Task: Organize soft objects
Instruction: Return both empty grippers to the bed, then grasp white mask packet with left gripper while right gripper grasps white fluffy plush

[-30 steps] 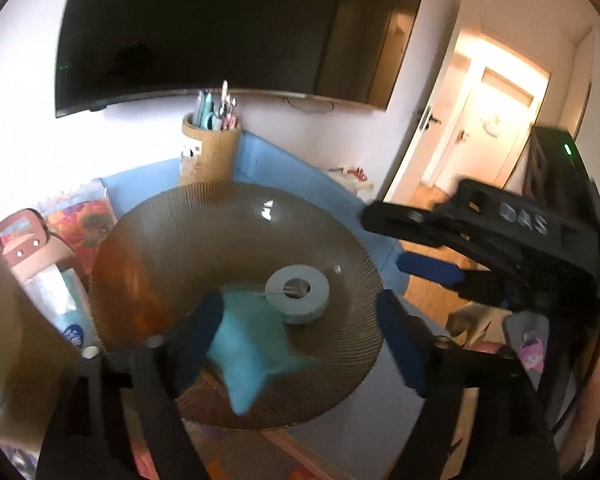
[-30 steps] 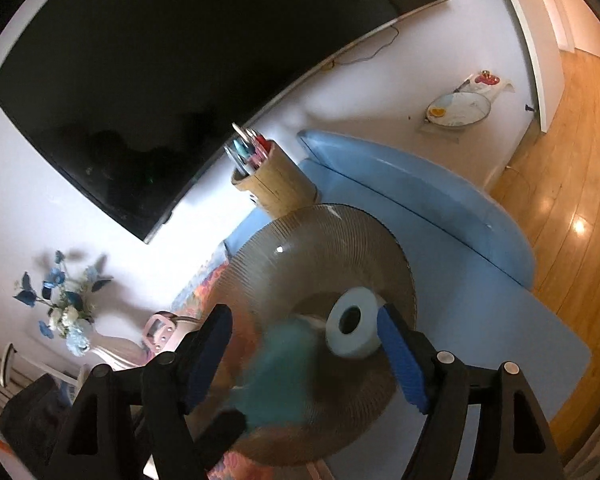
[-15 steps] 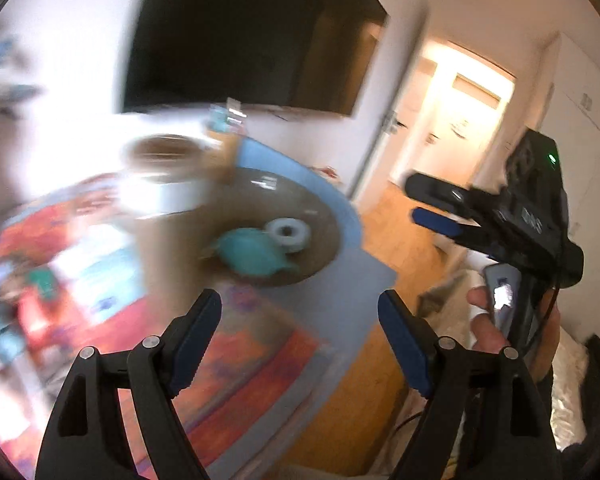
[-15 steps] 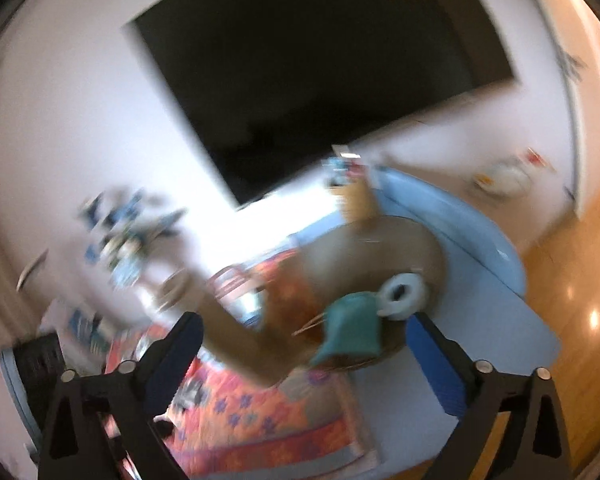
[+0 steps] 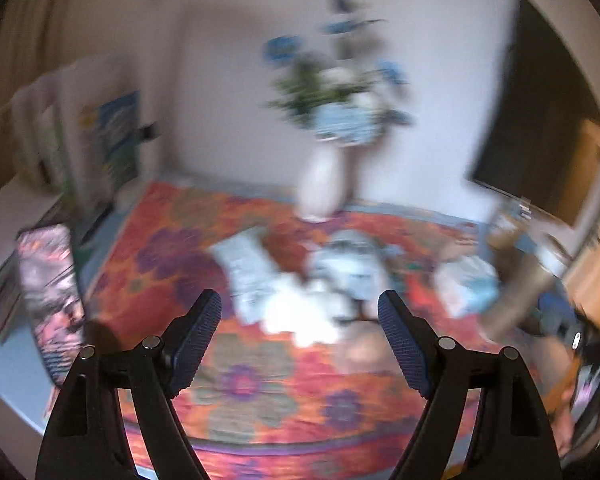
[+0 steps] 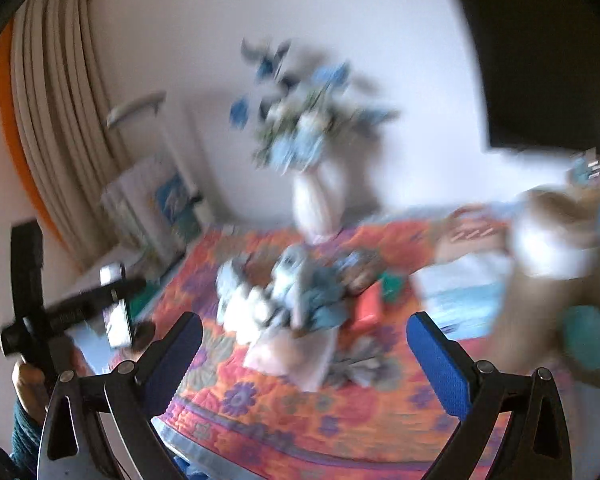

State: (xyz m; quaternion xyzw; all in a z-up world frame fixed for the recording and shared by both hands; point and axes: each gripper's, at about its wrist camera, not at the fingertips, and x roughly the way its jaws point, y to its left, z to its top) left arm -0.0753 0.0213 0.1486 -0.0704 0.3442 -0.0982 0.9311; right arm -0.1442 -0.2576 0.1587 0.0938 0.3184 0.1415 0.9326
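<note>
Both your grippers, left (image 5: 299, 336) and right (image 6: 304, 354), gape wide and empty; the soft pile (image 6: 284, 300) lies dead ahead, nearer your right.

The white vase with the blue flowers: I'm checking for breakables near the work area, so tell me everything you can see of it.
The white vase is tall, slim and smooth, seemingly ceramic or glass, though motion blur hides detail. It stands upright at the far edge of the orange floral quilt, close to the white wall. It holds a bouquet of blue and white flowers with green leaves. Nothing else visibly touches it; the pile of soft items lies nearer the camera.
</note>
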